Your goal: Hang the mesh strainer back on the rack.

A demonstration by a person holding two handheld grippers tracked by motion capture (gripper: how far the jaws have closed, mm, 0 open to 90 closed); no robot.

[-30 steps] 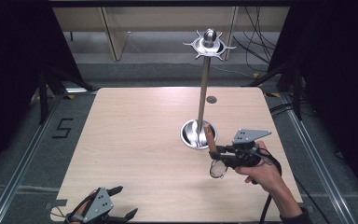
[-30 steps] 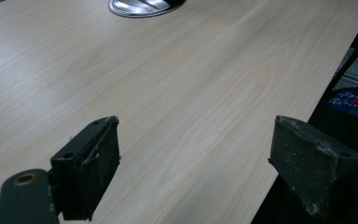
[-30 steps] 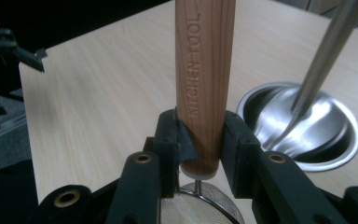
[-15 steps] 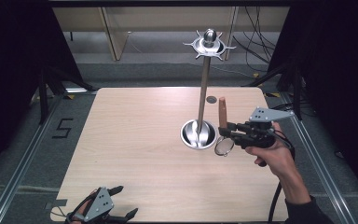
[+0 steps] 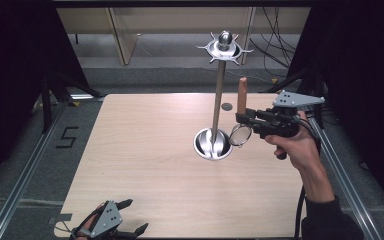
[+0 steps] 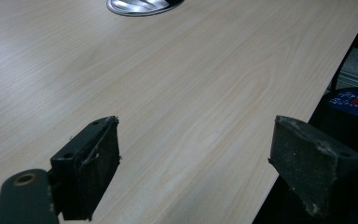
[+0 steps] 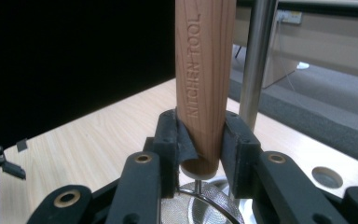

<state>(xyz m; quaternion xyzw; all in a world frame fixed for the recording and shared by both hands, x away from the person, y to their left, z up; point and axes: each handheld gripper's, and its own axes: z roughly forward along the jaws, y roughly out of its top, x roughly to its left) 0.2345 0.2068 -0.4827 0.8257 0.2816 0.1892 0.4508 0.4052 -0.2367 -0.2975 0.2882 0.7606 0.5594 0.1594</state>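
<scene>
My right gripper (image 7: 198,140) fingers (image 7: 167,140) clamp a mesh strainer (image 5: 240,134) by its upright wooden handle (image 7: 204,79), bowl hanging below, beside the steel stand (image 5: 219,85). My left gripper (image 6: 196,163) fingers (image 6: 91,163) gape wide, empty, over the bench (image 5: 145,150).

The wooden handle (image 7: 204,84) of the strainer clamped between the right gripper's (image 7: 200,140) jaws bears the engraved words "KITCHEN TOOL", running lengthwise up the handle. On the floor (image 5: 30,150) left of the table, a black numeral "5" (image 5: 66,137) is marked beside the metal rail.
</scene>
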